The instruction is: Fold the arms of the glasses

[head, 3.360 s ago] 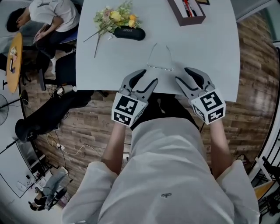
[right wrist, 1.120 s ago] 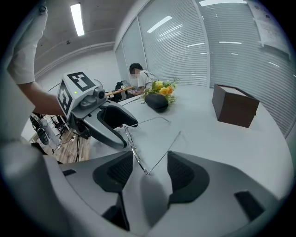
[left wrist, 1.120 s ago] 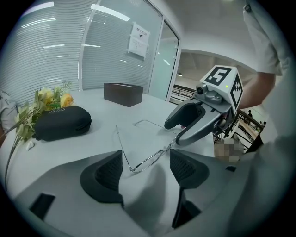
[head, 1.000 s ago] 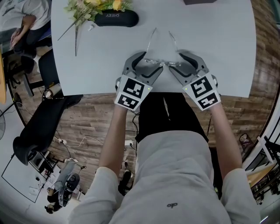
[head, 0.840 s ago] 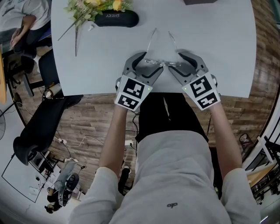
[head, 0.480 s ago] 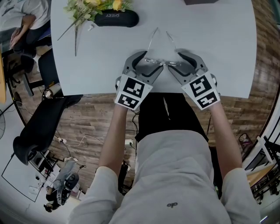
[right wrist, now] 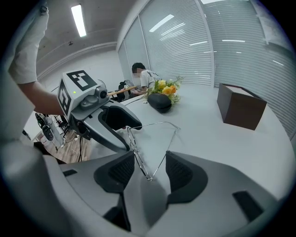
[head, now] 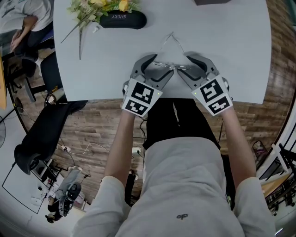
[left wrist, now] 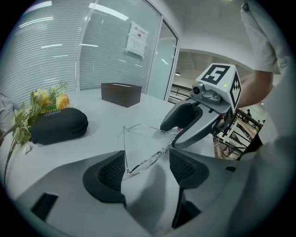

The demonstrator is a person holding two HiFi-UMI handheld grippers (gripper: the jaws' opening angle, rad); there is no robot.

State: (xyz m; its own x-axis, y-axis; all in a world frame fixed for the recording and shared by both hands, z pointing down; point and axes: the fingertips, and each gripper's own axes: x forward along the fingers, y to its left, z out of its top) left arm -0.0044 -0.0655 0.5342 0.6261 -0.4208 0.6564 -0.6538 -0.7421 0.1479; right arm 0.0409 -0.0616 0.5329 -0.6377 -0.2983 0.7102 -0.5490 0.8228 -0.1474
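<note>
We straddle the ends of the glasses [head: 170, 65] with left gripper [left wrist: 147, 169] and right gripper [right wrist: 149, 171], jaws spread, the right's having just been closing. A shut black case [head: 122, 19] lies beyond the glasses.

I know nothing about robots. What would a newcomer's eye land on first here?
Likely the two grey tools, left tool and right tool, each bearing a black-and-white marker cube, meeting at the near edge of the white table. Between them sit thin wire glasses, one end inside each tool's open jaws, arm tips meeting; the right tool's jaws have just been closing a little. A black case and flowers sit far left.
</note>
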